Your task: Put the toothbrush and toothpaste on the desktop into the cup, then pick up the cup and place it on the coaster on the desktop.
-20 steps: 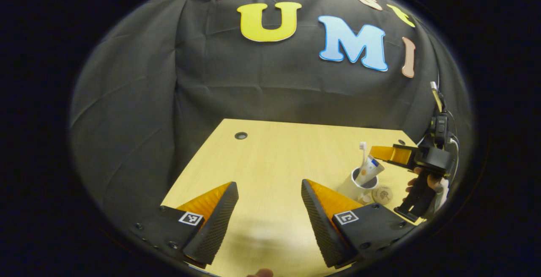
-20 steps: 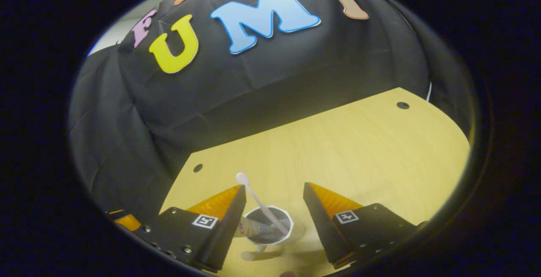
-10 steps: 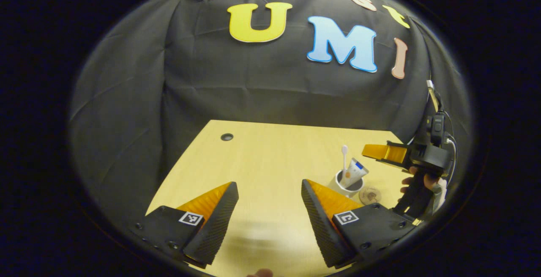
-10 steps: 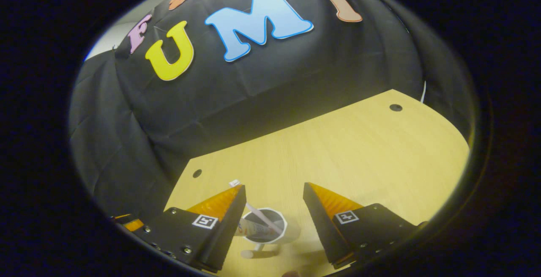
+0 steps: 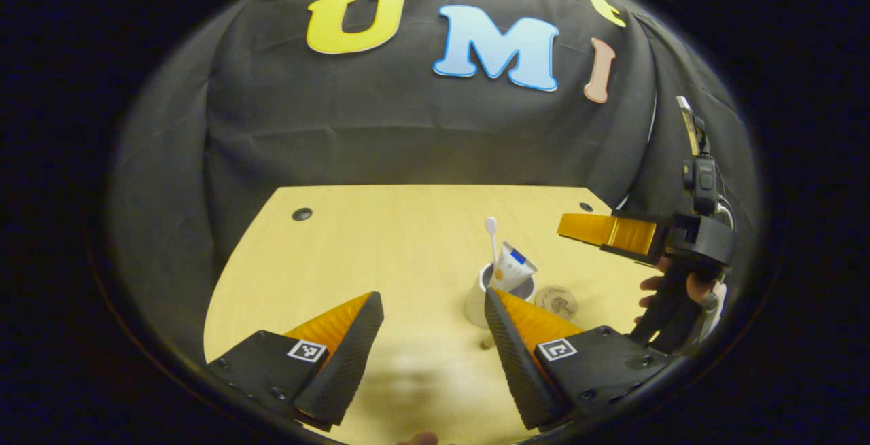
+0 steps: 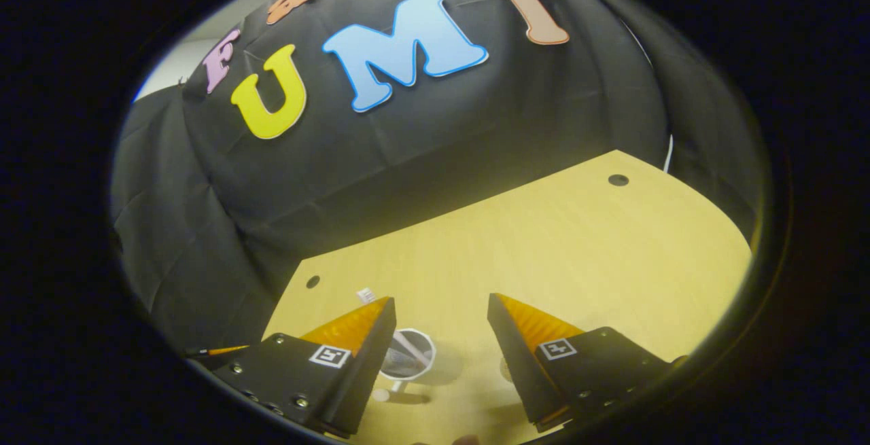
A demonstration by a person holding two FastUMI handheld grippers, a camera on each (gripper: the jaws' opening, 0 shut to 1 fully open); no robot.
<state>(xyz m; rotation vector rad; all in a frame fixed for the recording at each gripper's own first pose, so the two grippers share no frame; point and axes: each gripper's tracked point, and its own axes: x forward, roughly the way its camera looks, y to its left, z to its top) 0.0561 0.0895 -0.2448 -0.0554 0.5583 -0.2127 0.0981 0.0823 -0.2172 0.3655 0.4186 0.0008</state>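
A white cup (image 5: 476, 306) stands upright on the wooden desktop (image 5: 380, 241). A white toothbrush (image 5: 491, 234) and a toothpaste tube (image 5: 514, 267) stick up out of it. A round brown coaster (image 5: 557, 301) lies flat just right of the cup, apart from it. My left gripper (image 5: 431, 295) is open low over the desk, with the cup beside its right finger. My right gripper (image 5: 569, 226), held by a hand (image 5: 651, 285), hovers open above and right of the cup. In the right gripper view the cup (image 6: 416, 353) sits below the open right gripper (image 6: 440, 301), and the left finger partly hides it.
The desk has cable holes near its back corners (image 5: 302, 214) (image 6: 618, 180). Black cloth walls close in the back and sides. A wide stretch of bare desktop (image 6: 578, 248) lies to the right in the right gripper view.
The right gripper has drawn up and back from the cup, which now looks smaller below it. The left gripper view has swung toward the cup, now close by its right finger.
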